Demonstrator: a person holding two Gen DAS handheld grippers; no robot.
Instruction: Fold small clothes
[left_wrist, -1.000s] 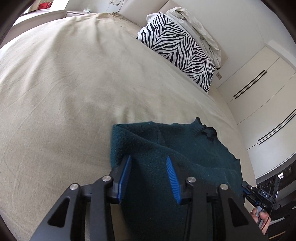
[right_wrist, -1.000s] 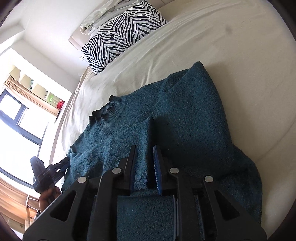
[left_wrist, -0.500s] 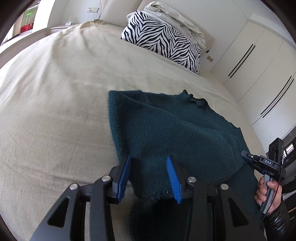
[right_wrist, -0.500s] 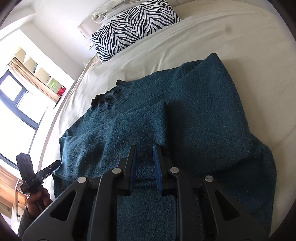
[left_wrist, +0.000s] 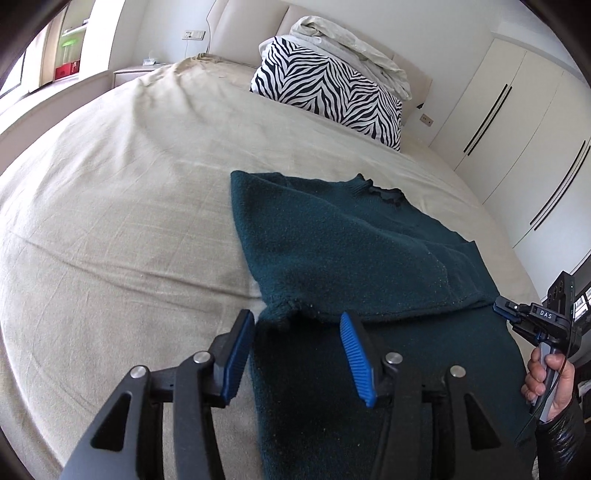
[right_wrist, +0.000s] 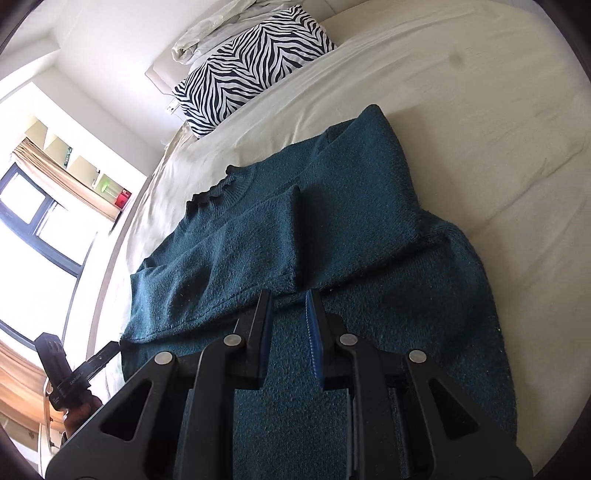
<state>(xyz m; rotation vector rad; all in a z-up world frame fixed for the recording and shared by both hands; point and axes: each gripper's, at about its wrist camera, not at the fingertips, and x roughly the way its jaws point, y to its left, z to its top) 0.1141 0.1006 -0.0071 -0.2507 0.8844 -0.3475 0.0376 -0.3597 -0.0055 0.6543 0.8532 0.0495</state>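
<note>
Bed (left_wrist: 110, 229): teal sweater (left_wrist: 332, 251) near the foot edge, sleeves folded in, long axis toward the headboard. Left tool (left_wrist: 297, 332) wide, empty, over the left hem corner. Right tool (right_wrist: 290, 314) narrow, over mid-hem; grip unclear.

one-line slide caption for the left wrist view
Open left gripper poised at the near edge of a dark teal sweater, sleeves folded in, on a beige bed with a zebra-print pillow.
</note>
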